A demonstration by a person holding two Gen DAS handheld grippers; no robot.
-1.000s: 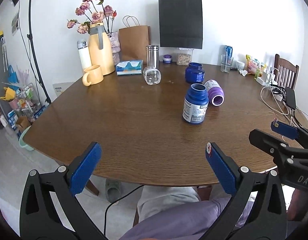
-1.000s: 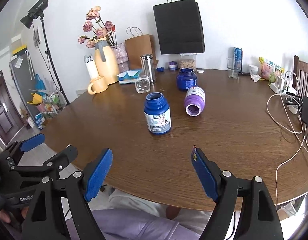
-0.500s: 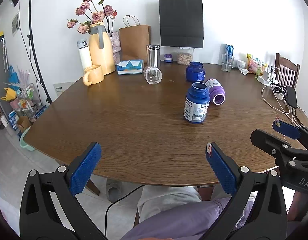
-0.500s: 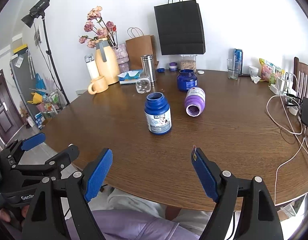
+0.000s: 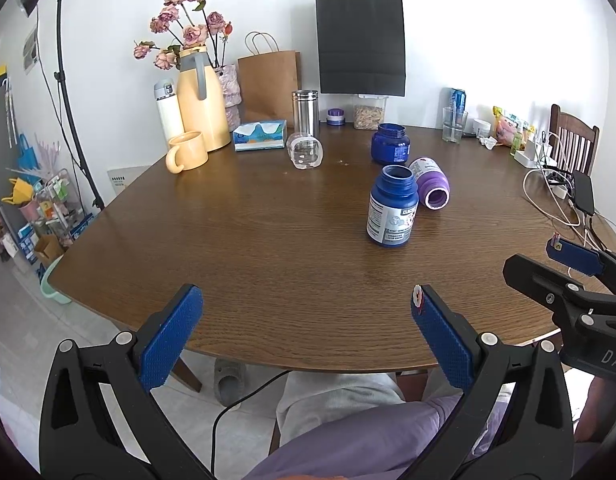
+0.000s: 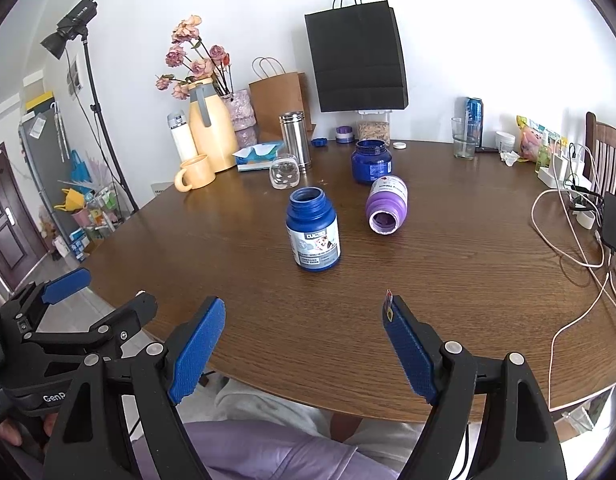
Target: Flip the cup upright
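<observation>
A purple cup-like jar (image 5: 430, 184) (image 6: 386, 204) lies on its side on the brown table (image 5: 227, 240) (image 6: 468, 260), its open mouth facing me. A clear glass jar (image 5: 305, 151) (image 6: 284, 172) also lies on its side farther back. A blue bottle (image 5: 392, 212) (image 6: 314, 236) stands upright just left of the purple jar. My left gripper (image 5: 305, 296) and my right gripper (image 6: 303, 304) both hover open over the near table edge, well short of the jars, with nothing between their blue pads.
A dark blue jar (image 5: 390, 144) stands behind the purple one. A yellow mug (image 5: 187, 154), thermos jug, steel tumbler (image 5: 305, 112), tissue box and paper bags line the back. Cables and a charger (image 6: 580, 208) lie at the right edge. A person's lap is below.
Nothing on the table has moved. Both grippers stay open, with only a slight drift of the views.
</observation>
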